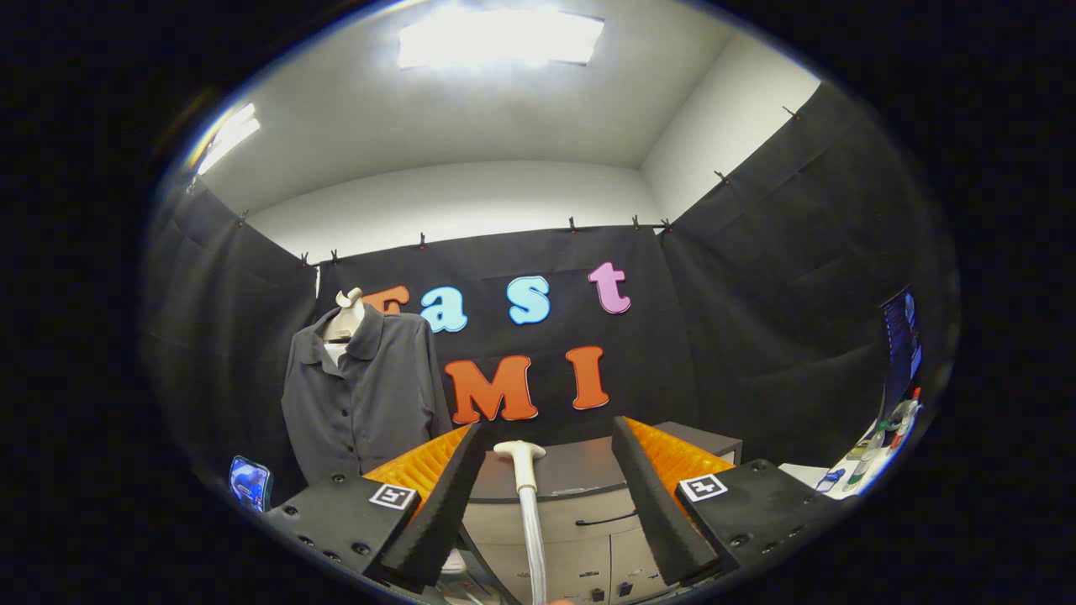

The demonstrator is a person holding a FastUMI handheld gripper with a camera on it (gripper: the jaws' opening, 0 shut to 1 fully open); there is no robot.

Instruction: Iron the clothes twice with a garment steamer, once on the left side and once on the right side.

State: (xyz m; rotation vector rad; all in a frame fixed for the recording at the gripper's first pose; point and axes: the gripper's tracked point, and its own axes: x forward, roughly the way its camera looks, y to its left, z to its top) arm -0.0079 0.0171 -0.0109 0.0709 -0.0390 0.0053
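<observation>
The steamer (523,470) stands upright between the spread fingers (546,496) — untouched — with the shirt (361,395) well beyond, off to their left.

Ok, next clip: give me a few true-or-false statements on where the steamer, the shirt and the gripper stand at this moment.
1. The gripper has its fingers spread open. True.
2. Both fingers press on the steamer head. False: the head and its pale handle stand upright in the gap between the fingers, with space on each side.
3. The grey shirt hangs on a mannequin bust. True.
4. The shirt lies folded on the cabinet. False: it hangs upright, off to the left beyond the fingers, in front of the black cloth wall.
5. The steamer head is touching the shirt. False: it stands well apart from it, ahead of the cabinet.
</observation>
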